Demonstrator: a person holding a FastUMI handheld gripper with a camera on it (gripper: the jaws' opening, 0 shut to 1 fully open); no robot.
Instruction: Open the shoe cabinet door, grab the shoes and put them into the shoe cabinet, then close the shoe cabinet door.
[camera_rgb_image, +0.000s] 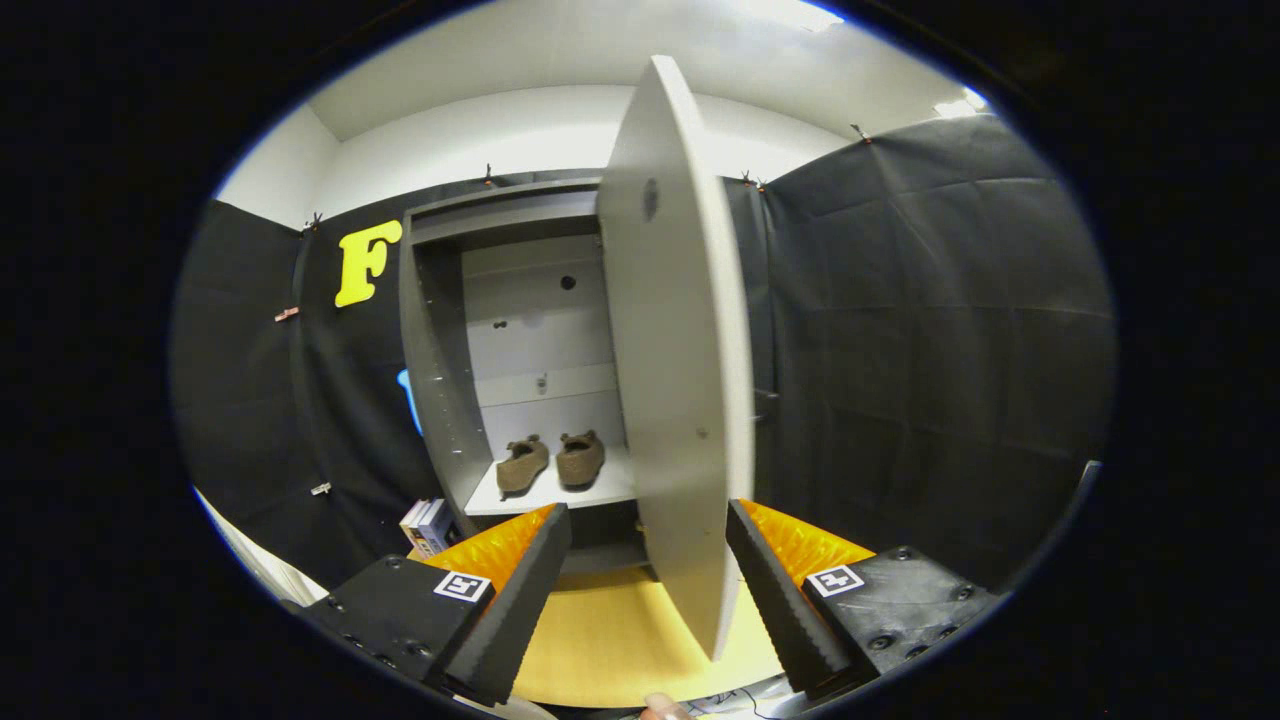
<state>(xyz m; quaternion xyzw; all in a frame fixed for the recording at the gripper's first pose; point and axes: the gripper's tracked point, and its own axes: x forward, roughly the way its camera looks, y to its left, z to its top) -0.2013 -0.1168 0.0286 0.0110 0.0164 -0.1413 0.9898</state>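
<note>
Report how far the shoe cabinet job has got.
Done: the shoe cabinet is open and the pair of brown shoes sits side by side on its shelf. In hand: the gripper has its jaws spread open, with the free edge of the door between them, neither visibly pressing on it. Left: swing the door shut.

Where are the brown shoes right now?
The pair of brown shoes sits side by side on the grey cabinet's shelf, beyond the open jaws, left of the open door.
</note>
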